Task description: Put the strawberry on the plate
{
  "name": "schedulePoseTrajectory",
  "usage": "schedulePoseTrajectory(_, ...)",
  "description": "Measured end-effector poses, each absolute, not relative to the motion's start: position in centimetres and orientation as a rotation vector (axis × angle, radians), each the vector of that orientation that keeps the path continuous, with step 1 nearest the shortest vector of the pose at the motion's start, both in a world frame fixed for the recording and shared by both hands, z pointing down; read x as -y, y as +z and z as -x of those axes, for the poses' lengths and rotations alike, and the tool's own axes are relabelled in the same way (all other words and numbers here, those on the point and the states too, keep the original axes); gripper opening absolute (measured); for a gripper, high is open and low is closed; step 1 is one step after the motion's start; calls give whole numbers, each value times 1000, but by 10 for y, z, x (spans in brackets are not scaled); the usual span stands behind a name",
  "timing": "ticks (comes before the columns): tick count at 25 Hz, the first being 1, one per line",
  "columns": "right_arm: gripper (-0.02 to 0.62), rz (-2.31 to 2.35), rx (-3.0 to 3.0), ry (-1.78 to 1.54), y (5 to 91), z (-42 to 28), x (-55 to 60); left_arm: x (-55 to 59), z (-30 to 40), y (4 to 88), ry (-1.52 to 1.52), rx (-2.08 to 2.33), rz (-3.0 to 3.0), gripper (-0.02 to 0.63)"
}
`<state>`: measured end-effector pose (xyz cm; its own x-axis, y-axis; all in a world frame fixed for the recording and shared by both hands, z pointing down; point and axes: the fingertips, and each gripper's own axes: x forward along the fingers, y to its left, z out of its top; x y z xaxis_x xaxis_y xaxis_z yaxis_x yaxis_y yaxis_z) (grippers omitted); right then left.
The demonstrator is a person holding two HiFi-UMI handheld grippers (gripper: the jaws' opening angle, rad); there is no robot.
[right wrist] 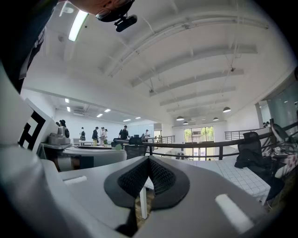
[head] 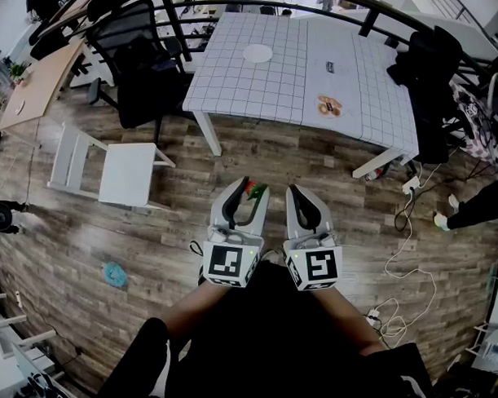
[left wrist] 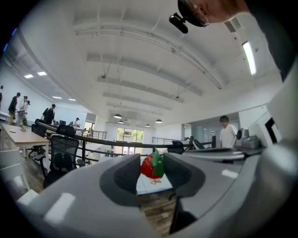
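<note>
Left hand-held gripper [head: 249, 196] is clamped on the strawberry [left wrist: 150, 166], right hand-held gripper [head: 304, 196] pinched together empty, so we'd hold that squeeze and carry it level to the plate [head: 258, 53] at 12 o'clock.

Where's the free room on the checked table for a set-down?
Most of the table is bare: the near-left stretch in front of the plate, and the strip between plate and small dark tag. Busier rightward: a printed picture near the front edge, dark clothing at the right end.
</note>
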<state>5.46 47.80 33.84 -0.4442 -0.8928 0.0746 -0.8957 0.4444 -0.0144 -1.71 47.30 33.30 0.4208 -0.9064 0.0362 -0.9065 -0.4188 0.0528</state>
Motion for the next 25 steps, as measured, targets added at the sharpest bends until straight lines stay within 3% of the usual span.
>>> schedulePoseTrajectory(25,-3,-1826,2653,246,346,-129,-481,-449,8,335,-2,1724,-2561,154)
